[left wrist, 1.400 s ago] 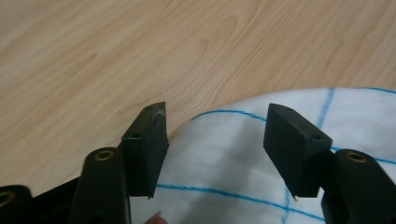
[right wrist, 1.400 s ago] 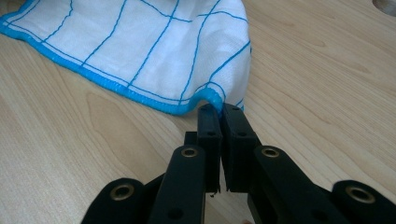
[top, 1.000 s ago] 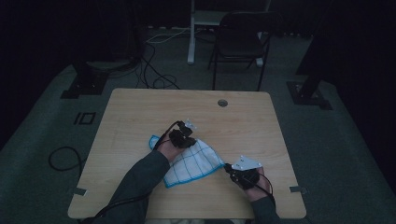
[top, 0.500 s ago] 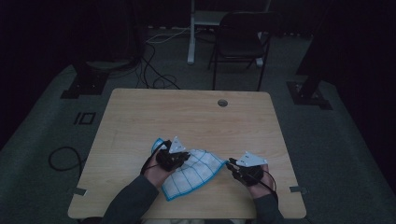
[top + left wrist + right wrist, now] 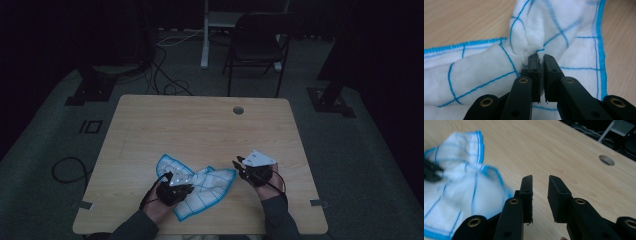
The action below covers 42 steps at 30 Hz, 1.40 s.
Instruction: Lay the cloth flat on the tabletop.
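My left claw (image 5: pixel 186 184) sits low over the near part of the desk (image 5: pixel 200 125), forearm entering from the bottom edge, and is clamped on a bunched fold of the cloth (image 5: pixel 197 187). In the left gripper view the claw (image 5: pixel 541 60) has its two black jaws pressed together on a pinch of fabric, with the cloth (image 5: pixel 486 72) puckering outward from that point.

My right claw (image 5: pixel 239 164) hovers just right of the cloth's right corner, apart from it, pointing up and to the left in the high view. Its jaws have just been opening; in the right gripper view the claw (image 5: pixel 540 182) stands spread with nothing between the jaws but bare desk (image 5: pixel 574 165).

The cloth lies on the near middle of the desk, partly folded and rumpled. The desk is pale wood-grain laminate with a round cable hole (image 5: pixel 238 110) near its far edge. It stands on dark grey floor; a black chair (image 5: pixel 257 42) and loose cables (image 5: pixel 165 75) lie beyond it.

The cloth is white woven fabric with a blue grid and blue stitched hem.
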Motion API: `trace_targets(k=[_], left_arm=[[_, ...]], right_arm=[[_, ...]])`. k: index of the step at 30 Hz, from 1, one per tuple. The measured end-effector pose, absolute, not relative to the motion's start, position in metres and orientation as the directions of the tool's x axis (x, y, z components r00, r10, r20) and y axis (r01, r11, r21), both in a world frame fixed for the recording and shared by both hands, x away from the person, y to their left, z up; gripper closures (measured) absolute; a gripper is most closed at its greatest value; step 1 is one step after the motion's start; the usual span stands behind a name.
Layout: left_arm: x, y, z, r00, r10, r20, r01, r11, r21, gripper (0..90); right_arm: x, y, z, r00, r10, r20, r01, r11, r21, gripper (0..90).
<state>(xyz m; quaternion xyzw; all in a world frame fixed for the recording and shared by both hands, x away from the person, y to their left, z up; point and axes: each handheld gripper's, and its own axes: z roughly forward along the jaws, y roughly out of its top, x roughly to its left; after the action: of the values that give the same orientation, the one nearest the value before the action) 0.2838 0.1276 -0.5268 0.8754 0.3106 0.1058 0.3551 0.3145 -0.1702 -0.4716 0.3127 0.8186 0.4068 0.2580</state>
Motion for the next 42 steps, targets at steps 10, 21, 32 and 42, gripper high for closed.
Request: trace_targets(k=[10, 21, 32, 42], left_arm=[[0.28, 0.129, -0.532, 0.783, 0.621, -0.031, 0.468, -0.556, 0.687, 85.9], [0.279, 0.129, -0.533, 0.779, 0.626, -0.029, 0.47, -0.552, 0.689, 85.8], [0.276, 0.129, -0.53, 0.766, 0.641, -0.039, 0.483, -0.535, 0.693, 77.1], [0.248, 0.124, -0.519, 0.783, 0.62, -0.047, 0.437, -0.495, 0.751, 73.5]], right_arm=[[0.329, -0.135, -0.475, -0.743, 0.656, -0.132, 0.29, 0.494, 0.819, 75.0], [0.346, -0.111, -0.515, -0.835, 0.549, -0.047, 0.348, 0.592, 0.727, 71.0], [0.353, -0.11, -0.518, -0.827, 0.556, -0.084, 0.349, 0.624, 0.7, 89.9], [0.36, -0.124, -0.508, -0.784, 0.612, -0.109, 0.354, 0.583, 0.731, 89.8]])
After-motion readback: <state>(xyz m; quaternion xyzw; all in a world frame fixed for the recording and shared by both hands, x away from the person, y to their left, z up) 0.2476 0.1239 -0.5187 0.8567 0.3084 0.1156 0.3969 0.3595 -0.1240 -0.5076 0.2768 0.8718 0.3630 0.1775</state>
